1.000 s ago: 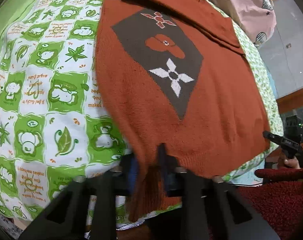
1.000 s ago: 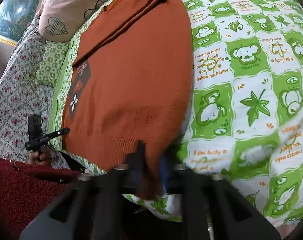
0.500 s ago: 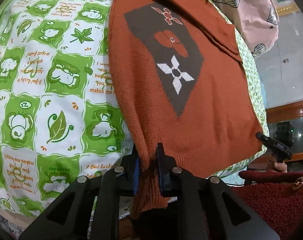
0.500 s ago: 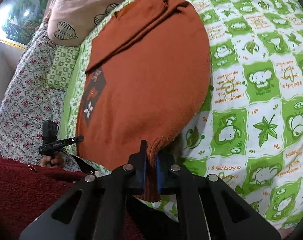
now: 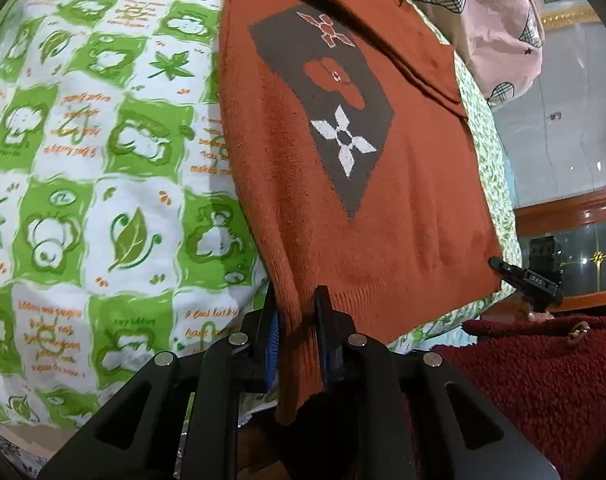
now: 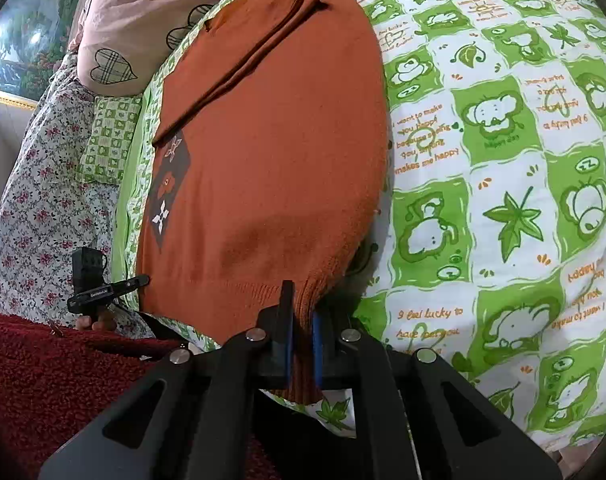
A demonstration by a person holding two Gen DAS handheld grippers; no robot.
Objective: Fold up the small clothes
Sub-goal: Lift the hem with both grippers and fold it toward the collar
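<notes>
A rust-orange knit sweater (image 5: pixel 403 184) with a dark diamond patch of flower motifs lies spread on the green-and-white printed bedspread (image 5: pixel 103 184); it also shows in the right wrist view (image 6: pixel 279 152). My left gripper (image 5: pixel 297 312) is shut on one corner of its ribbed hem. My right gripper (image 6: pixel 301 312) is shut on the other hem corner, with hem cloth bunched between the blue pads. Each gripper shows small in the other's view, the right one (image 5: pixel 527 276) and the left one (image 6: pixel 103 288). A sleeve lies folded across the far end.
A pink pillow (image 5: pixel 487 20) with plaid hearts lies past the sweater's collar end. A floral sheet (image 6: pixel 43 184) covers the bed's side. The person's dark red fleece sleeve (image 5: pixel 543 376) is at the near edge. A wooden rail and glass (image 5: pixel 575 216) stand beyond the bed.
Both grippers have kept their hold on the hem and lifted it, drawing the sweater's near end up. The view has shifted forward over the sweater.
</notes>
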